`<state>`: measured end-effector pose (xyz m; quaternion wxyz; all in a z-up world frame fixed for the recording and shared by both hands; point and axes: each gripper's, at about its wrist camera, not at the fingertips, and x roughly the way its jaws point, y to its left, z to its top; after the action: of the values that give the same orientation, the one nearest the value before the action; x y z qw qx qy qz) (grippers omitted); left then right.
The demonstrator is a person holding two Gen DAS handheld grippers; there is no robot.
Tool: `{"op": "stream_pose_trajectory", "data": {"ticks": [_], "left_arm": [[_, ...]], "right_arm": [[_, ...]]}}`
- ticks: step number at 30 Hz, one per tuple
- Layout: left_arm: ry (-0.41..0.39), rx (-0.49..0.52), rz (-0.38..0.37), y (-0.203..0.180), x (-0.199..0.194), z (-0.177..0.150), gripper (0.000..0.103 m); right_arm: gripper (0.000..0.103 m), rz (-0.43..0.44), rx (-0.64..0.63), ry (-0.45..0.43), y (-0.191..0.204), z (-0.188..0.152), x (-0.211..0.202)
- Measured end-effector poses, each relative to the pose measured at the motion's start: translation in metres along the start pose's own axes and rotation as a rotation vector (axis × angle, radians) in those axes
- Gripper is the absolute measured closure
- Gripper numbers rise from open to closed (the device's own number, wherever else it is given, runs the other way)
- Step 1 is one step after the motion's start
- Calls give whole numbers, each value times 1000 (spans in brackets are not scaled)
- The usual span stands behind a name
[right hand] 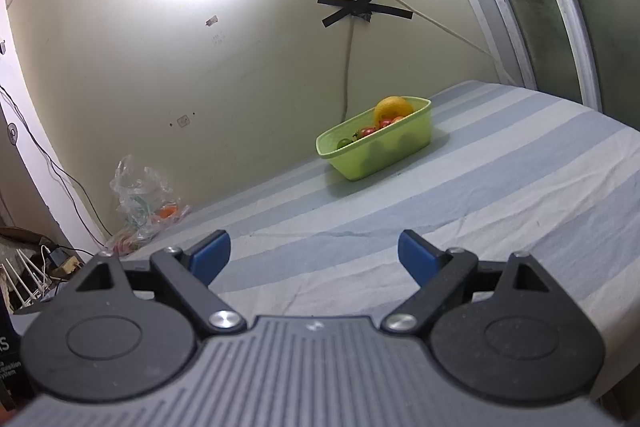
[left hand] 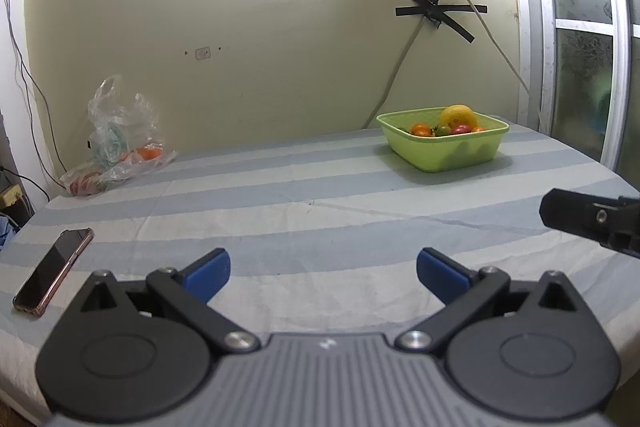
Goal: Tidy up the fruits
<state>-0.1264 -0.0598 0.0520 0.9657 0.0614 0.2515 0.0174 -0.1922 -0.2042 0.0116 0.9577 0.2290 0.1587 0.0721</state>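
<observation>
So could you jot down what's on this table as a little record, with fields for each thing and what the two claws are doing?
surface: striped cloth
basket: green basket at the far right, holding a yellow fruit and small red, orange and green ones
bag: clear plastic bag by the wall, far left, an orange fruit inside
phone: phone at the near left, lying flat
left gripper: open, holding nothing
right gripper: open, holding nothing

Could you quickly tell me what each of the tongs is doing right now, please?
Left tongs: open, holding nothing, above the striped cloth.
Right tongs: open, holding nothing.
</observation>
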Motion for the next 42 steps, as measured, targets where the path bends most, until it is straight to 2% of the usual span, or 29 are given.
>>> {"op": "stream_pose_trajectory", "data": {"ticks": [42], "left_arm": [[25, -24, 24, 6, 5, -2, 0]], "right_arm": [[10, -31, -48, 0, 8, -5, 1]]}}
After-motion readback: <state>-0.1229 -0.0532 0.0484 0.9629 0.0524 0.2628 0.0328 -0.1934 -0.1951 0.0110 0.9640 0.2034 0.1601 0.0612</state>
